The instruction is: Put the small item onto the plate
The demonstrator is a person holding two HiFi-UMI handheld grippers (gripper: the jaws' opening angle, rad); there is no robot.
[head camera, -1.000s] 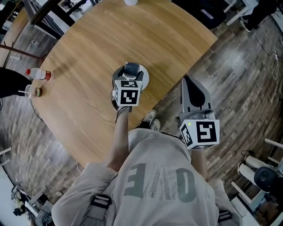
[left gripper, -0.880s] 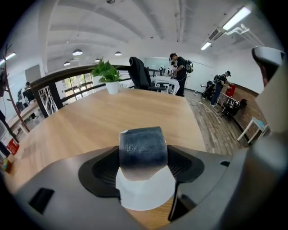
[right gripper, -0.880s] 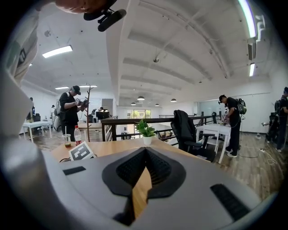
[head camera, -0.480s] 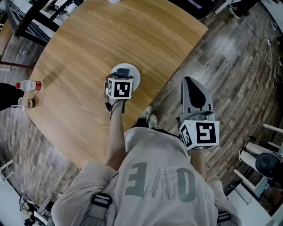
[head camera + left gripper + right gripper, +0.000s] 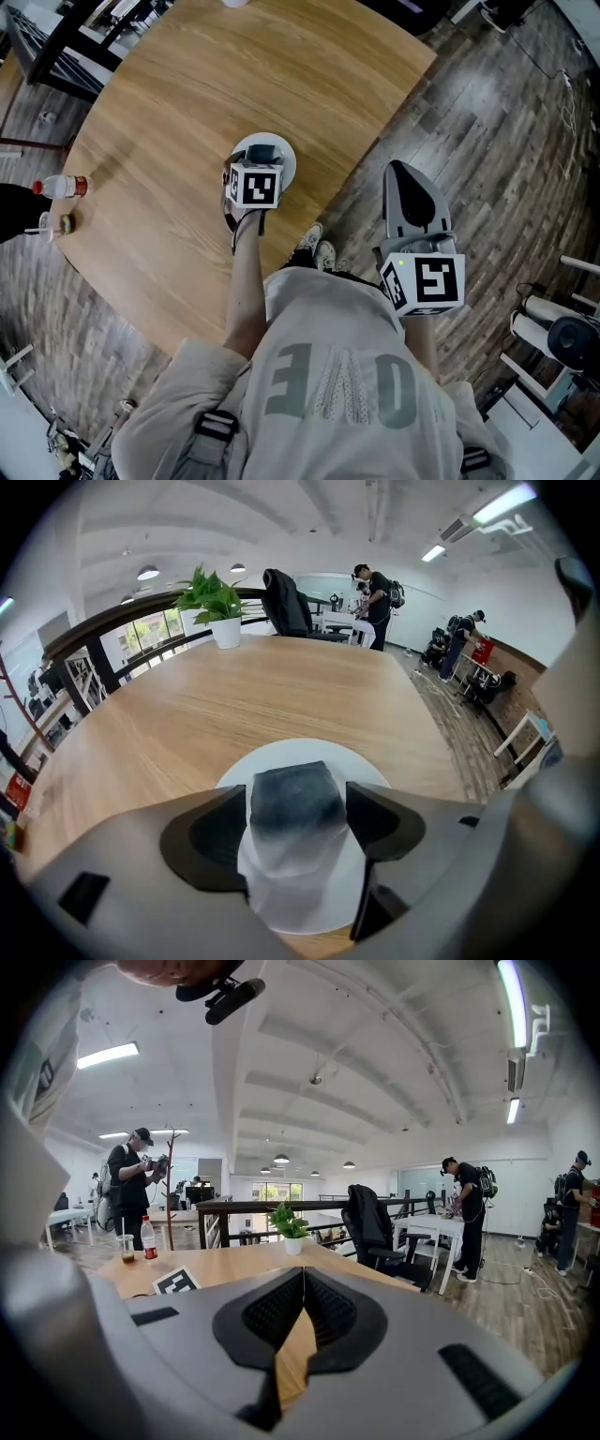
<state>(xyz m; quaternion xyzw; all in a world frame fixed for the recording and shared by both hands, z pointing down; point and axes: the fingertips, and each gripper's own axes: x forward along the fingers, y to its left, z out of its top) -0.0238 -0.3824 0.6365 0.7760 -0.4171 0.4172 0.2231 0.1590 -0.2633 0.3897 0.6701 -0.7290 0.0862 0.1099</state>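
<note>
A small dark grey block (image 5: 295, 799) sits between the jaws of my left gripper (image 5: 298, 810), right over the white round plate (image 5: 281, 759); the jaws are shut on it. In the head view the left gripper (image 5: 262, 157) hovers over the plate (image 5: 284, 161) near the table's front edge, and the block (image 5: 265, 150) shows as a dark patch. Whether the block touches the plate I cannot tell. My right gripper (image 5: 401, 171) hangs off the table over the wooden floor, shut and holding nothing, its pads meeting (image 5: 302, 1283).
The round wooden table (image 5: 187, 84) carries a bottle with a red cap (image 5: 64, 187) and a cup (image 5: 47, 225) at its left edge. A potted plant (image 5: 217, 600) stands at the far edge, a black chair (image 5: 286, 602) behind it. People stand further back.
The view has shifted a little. My left gripper stays over the plate with the block between its jaws. The right gripper has not moved.
</note>
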